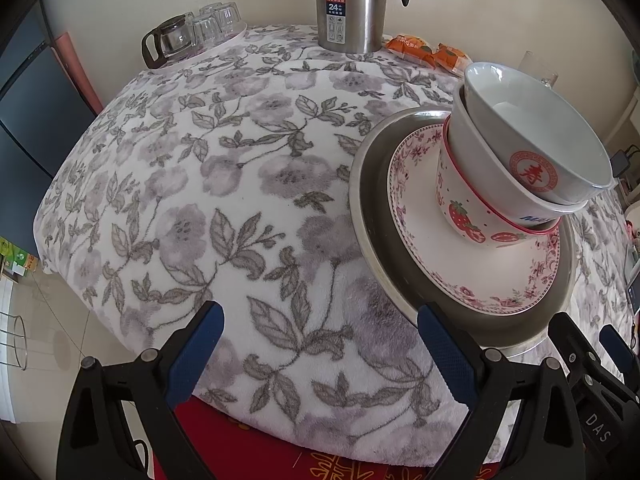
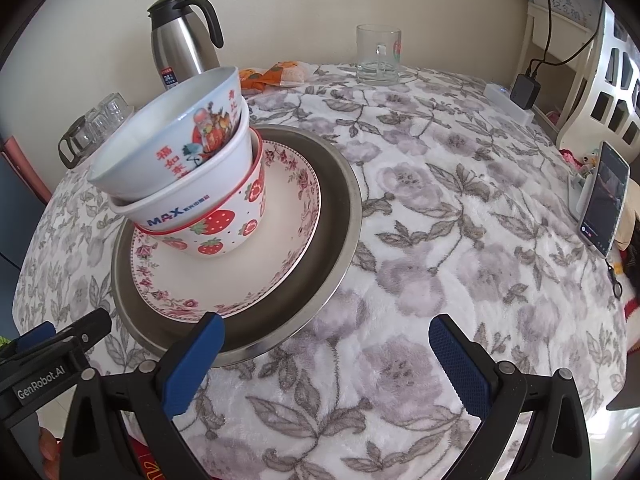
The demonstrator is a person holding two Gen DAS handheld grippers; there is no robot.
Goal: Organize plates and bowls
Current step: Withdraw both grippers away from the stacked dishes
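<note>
A steel plate [image 1: 368,216] [image 2: 340,208] lies on the floral tablecloth. On it sits a pink-flowered plate [image 1: 432,276] [image 2: 224,272]. On that stand three nested bowls, tilted: a strawberry bowl [image 1: 460,208] [image 2: 224,224], a white "MAX" bowl [image 1: 480,176] [image 2: 188,204], and a pale blue bowl [image 1: 532,136] [image 2: 168,148] on top. My left gripper [image 1: 320,344] is open and empty, left of the stack. My right gripper [image 2: 326,352] is open and empty, at the steel plate's near right edge.
A steel thermos jug [image 1: 350,4] [image 2: 182,40] stands at the back. Glass cups and a glass pot [image 1: 192,32] [image 2: 92,128] sit back left. Orange snack packets [image 1: 424,50] [image 2: 276,74], a glass mug [image 2: 378,56] and a phone [image 2: 604,200] sit farther right.
</note>
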